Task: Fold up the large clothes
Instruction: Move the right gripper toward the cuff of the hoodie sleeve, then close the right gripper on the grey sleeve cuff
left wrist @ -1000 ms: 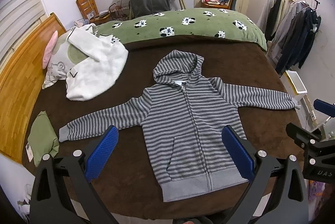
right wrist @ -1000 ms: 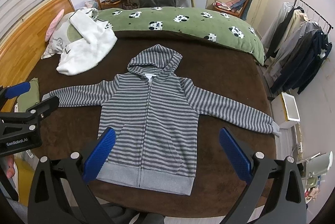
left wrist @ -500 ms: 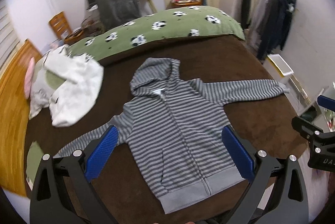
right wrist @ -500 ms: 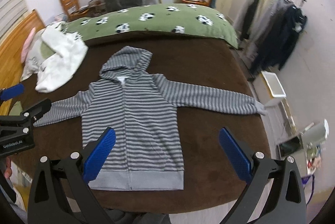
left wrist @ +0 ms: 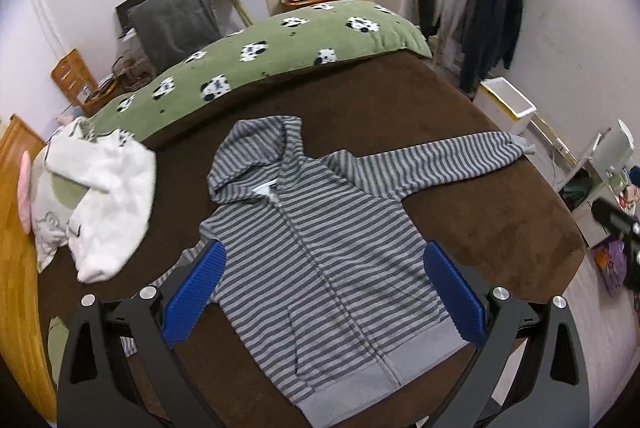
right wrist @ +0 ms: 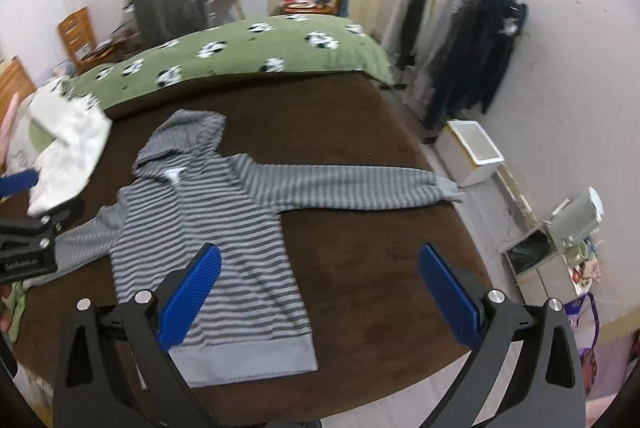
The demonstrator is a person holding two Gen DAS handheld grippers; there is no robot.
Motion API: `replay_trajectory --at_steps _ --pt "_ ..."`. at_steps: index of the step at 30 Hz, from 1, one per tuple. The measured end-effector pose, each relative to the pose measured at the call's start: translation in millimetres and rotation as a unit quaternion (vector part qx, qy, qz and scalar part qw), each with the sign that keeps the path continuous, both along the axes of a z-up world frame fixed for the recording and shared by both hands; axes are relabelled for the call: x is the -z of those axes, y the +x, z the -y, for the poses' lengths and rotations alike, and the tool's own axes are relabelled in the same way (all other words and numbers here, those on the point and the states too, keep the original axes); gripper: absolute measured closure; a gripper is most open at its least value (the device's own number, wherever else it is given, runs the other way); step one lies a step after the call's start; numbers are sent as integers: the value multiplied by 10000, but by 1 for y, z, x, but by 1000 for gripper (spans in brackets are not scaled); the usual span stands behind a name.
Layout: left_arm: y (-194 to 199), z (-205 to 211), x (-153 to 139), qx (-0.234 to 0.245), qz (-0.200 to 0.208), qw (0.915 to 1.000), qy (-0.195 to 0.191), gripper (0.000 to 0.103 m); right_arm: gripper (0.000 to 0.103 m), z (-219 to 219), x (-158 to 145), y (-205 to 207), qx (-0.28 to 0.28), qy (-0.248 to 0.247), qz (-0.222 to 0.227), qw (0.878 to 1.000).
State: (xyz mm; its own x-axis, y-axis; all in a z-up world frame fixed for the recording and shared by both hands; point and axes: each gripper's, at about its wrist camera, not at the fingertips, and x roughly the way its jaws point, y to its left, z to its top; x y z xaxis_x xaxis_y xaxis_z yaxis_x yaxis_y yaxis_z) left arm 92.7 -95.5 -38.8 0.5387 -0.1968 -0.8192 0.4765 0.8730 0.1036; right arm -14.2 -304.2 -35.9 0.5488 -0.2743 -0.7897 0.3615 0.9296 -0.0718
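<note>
- The striped hoodie [left wrist: 320,260] lies flat and zipped on the brown bed [left wrist: 500,220], ahead of and below both my grippers; hood away from me, waistband nearest me, so its long axis runs away from me, tilted a little leftward.
- Its right sleeve [right wrist: 344,184] stretches straight out toward the bed's right edge, cuff at the rim, ahead of my right gripper [right wrist: 320,300]. I judge that sleeve the first thing to fold in, and my right gripper the nearer one.
- My left gripper [left wrist: 324,292] hangs over the hoodie's lower body; the other sleeve trails off to its left.
- Both grippers are spread wide, holding nothing.
- A white open box [right wrist: 472,152] stands on the floor right of the cuff; what it holds I cannot see.
- A white fleece [left wrist: 108,204] lies far left.
</note>
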Motion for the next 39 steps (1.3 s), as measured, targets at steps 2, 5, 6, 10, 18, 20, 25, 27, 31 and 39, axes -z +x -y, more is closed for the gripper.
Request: replay_trajectory --at_steps 2,5,6,10,18,20,25,27,31,39 --pt "4 11 6 59 34 10000 -14 6 6 18 5 2 97 69 39 9999" --pt "14 29 19 49 0 9997 -235 6 6 59 17 11 200 156 127 9996" --pt "19 38 25 45 -38 9996 -260 6 6 70 22 14 218 177 126 9995" --pt "41 79 56 122 -165 9994 -261 6 6 135 53 34 392 242 137 9988" --pt "100 161 169 -56 -565 9983 -121 6 6 276 175 82 889 219 -106 9957" --pt "114 182 200 -140 -595 9981 -36 6 6 307 207 91 1076 346 -146 9935" --pt "144 215 255 -372 -664 9970 138 6 6 358 262 106 1413 478 -123 9887" --pt "155 224 270 -475 -638 9967 155 6 6 374 279 110 1512 591 -75 9867" --pt "173 234 295 -527 -582 9967 191 6 6 398 307 115 1581 852 -44 9837" --pt "198 239 328 -651 -601 9958 214 6 20 421 336 125 1584 1295 132 9788"
